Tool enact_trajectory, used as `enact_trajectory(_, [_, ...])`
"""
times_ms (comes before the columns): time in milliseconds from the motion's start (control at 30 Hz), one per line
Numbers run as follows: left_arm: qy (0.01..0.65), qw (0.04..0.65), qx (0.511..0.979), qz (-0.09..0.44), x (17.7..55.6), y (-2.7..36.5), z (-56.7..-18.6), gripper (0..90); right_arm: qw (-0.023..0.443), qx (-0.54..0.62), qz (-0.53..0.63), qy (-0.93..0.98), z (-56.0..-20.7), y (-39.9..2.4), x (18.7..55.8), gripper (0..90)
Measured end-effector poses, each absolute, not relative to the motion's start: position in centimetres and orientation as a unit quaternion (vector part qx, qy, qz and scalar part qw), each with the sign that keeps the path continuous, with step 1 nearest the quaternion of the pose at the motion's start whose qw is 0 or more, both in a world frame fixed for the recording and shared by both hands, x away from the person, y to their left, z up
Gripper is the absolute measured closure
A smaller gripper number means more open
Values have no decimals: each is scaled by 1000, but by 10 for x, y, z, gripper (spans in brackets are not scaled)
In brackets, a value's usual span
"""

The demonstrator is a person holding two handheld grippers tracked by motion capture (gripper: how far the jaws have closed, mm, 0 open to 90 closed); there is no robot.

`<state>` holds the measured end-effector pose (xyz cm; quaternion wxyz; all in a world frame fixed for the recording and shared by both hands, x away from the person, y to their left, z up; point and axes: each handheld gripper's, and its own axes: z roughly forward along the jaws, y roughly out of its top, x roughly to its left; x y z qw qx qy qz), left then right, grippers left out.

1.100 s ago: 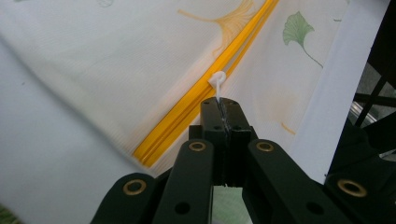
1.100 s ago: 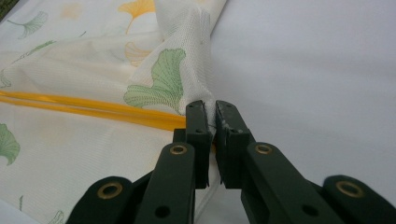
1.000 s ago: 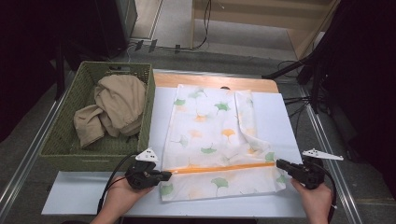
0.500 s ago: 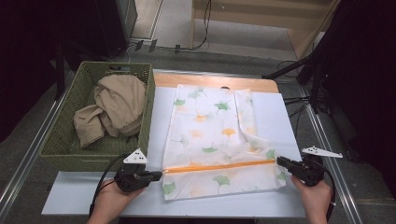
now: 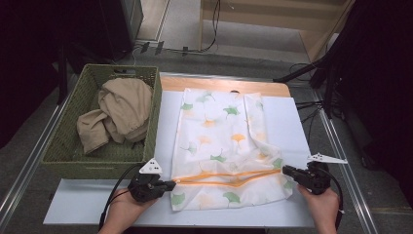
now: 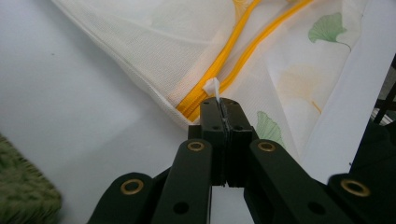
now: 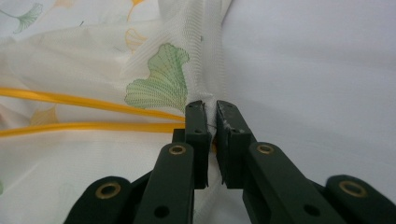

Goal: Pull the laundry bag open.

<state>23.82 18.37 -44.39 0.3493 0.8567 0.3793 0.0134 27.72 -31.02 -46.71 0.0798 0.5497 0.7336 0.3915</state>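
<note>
— While both ends are pinched, where are we?

— Unzipping, I judge. My left gripper (image 6: 220, 103) has its jaws pressed together on the white zipper pull (image 6: 212, 87); my right gripper (image 7: 211, 112) nips the mesh laundry bag (image 5: 221, 146) at its right edge. The bag lies mid-table, right of the green basket (image 5: 63, 146).

— Its lie?

— Long axis near to far; the orange zipper (image 5: 229, 176) crosses left to right. Next, steady opposing tension.

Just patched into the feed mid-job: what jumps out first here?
A white mesh laundry bag printed with ginkgo leaves lies flat mid-table, its orange zipper open. The left gripper pinches the white zipper pull tab; the right gripper clamps the bag's opposite edge. A green basket holding beige clothing stands at the left.
</note>
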Motion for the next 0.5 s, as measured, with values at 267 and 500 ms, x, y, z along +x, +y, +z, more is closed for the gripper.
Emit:
enact_trajectory(267, [377,387,842,-18,251,170,-449,898,62,543,417,727,-467,-303,278,824])
enact_trajectory(500, [360,369,857,-17,249,168,-453,837,80,537,415,730,-464,-298,276,728])
